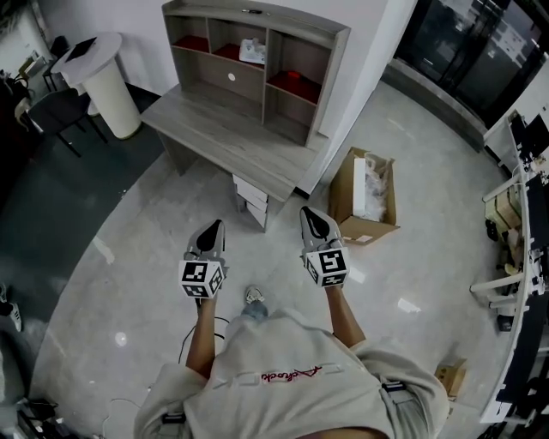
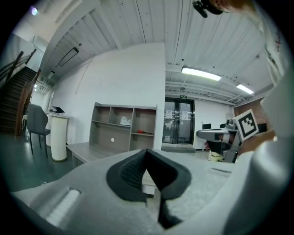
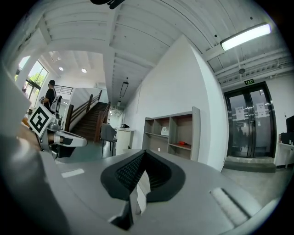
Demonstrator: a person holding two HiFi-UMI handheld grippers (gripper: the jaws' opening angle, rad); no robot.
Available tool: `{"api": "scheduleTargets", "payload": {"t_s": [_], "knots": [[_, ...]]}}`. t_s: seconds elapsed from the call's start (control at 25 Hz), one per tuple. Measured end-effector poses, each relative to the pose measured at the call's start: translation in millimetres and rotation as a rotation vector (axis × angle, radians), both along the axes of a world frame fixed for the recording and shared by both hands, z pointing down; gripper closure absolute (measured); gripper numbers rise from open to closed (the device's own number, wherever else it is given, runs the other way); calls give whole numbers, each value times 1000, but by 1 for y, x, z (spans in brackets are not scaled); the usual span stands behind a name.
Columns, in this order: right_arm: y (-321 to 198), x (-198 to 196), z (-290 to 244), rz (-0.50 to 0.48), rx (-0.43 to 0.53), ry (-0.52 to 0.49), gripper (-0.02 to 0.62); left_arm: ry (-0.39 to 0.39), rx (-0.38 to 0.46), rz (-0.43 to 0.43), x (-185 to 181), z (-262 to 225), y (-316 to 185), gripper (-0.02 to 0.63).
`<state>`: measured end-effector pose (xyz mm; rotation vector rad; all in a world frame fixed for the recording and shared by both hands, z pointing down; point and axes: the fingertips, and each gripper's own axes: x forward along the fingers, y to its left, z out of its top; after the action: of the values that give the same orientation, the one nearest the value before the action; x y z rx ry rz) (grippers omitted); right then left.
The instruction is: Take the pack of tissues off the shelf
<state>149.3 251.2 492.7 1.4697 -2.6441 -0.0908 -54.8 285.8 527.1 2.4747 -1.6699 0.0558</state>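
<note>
Open floor (image 1: 163, 231) before the desk (image 1: 219, 137) and shelf (image 1: 283, 24) — cardboard box (image 1: 342, 193) at right.

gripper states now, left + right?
Left gripper: closed, holding nothing.
Right gripper: closed, holding nothing.

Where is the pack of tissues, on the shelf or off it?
On the shelf. The pack of tissues lies in the upper middle compartment; the left gripper and right gripper are far from it, jaws together.
</note>
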Motion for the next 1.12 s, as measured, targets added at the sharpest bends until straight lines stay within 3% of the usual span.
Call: {"api": "scheduleTargets", "payload": {"t_s": [0.48, 1.12], "knots": [[-116, -47, 2, 24, 11, 30, 589, 9, 13, 37, -42, 0, -124, 607], [-163, -56, 29, 37, -46, 59, 589, 24, -33, 44, -53, 22, -176, 607]]}}
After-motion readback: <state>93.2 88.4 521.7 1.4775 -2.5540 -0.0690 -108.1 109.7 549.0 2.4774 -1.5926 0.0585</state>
